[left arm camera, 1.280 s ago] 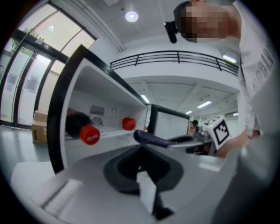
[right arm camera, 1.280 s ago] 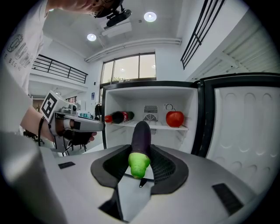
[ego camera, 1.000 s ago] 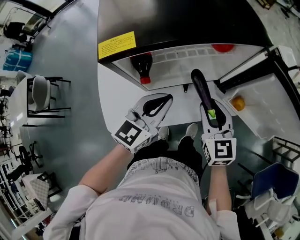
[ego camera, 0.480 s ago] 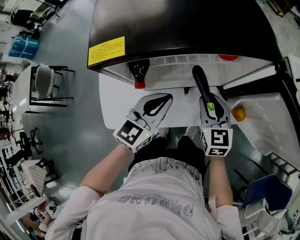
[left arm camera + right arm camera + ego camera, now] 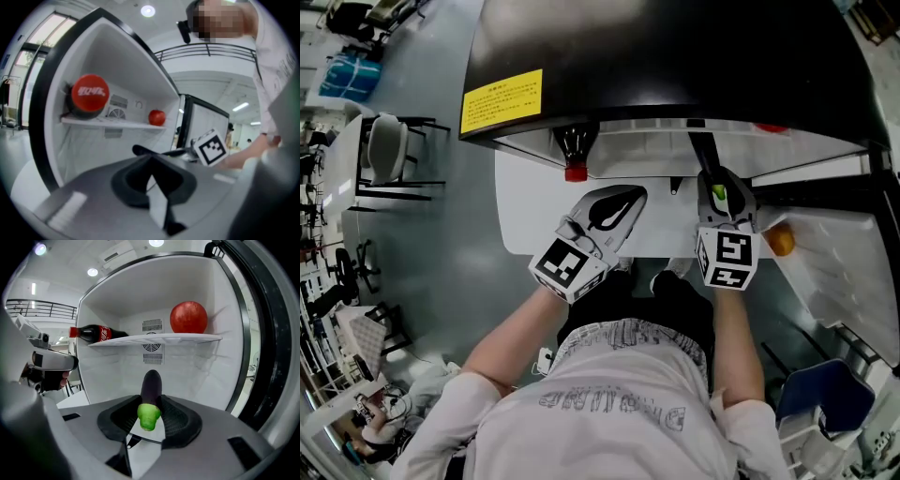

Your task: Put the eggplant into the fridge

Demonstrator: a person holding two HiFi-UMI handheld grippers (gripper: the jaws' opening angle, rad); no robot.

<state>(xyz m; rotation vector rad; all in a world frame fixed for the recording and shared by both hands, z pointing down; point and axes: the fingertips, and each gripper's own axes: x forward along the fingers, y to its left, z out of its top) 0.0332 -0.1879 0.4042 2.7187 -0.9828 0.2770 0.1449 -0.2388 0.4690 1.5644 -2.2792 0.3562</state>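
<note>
We see a black fridge standing open, its white inside facing the person, and its door swung out to the right with a small orange fruit in a door tray. A yellow label sits on the fridge's top. Inside, one white shelf carries a cola bottle lying on its side at the left and a round red fruit at the right. The left gripper hangs in front of the opening, jaws together with nothing between them. The right gripper is clamped on the green stem end of the eggplant. The eggplant's dark body points into the compartment below the shelf, towards the back wall.
</note>
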